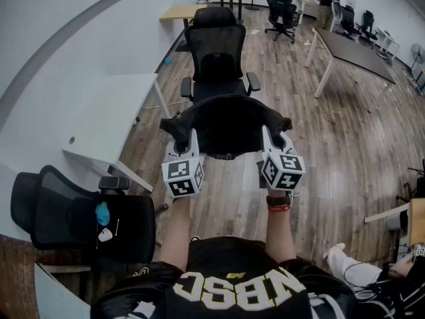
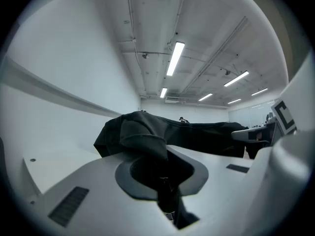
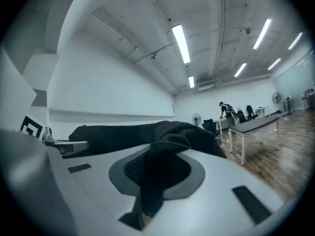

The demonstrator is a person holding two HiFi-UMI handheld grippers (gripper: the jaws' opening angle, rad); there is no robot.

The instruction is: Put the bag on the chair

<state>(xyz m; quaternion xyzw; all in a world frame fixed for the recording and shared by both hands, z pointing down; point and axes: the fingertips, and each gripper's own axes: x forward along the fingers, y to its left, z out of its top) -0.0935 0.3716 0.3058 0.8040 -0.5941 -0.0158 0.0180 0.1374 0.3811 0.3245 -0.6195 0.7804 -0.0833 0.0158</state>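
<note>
A brown wood-plank floor (image 1: pixel 345 145) runs through an open office. On the left is a plain white wall (image 1: pixel 60 38) with a grey band, and a white rectangular desk (image 1: pixel 106 111) stands against it. Farther off are a long dark-topped table with white legs (image 1: pixel 355 50) and black wheeled office chairs (image 1: pixel 283 12). Long white strip lights (image 2: pixel 174 58) glow overhead.

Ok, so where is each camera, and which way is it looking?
Head view: on the person's head, looking steeply down at the black bag, the chair ahead and the person's arms.
Left gripper view: rides the left gripper, looking level along its jaws, shut on bag cloth.
Right gripper view: same, on the right gripper.
Both gripper views share the bag.
</note>
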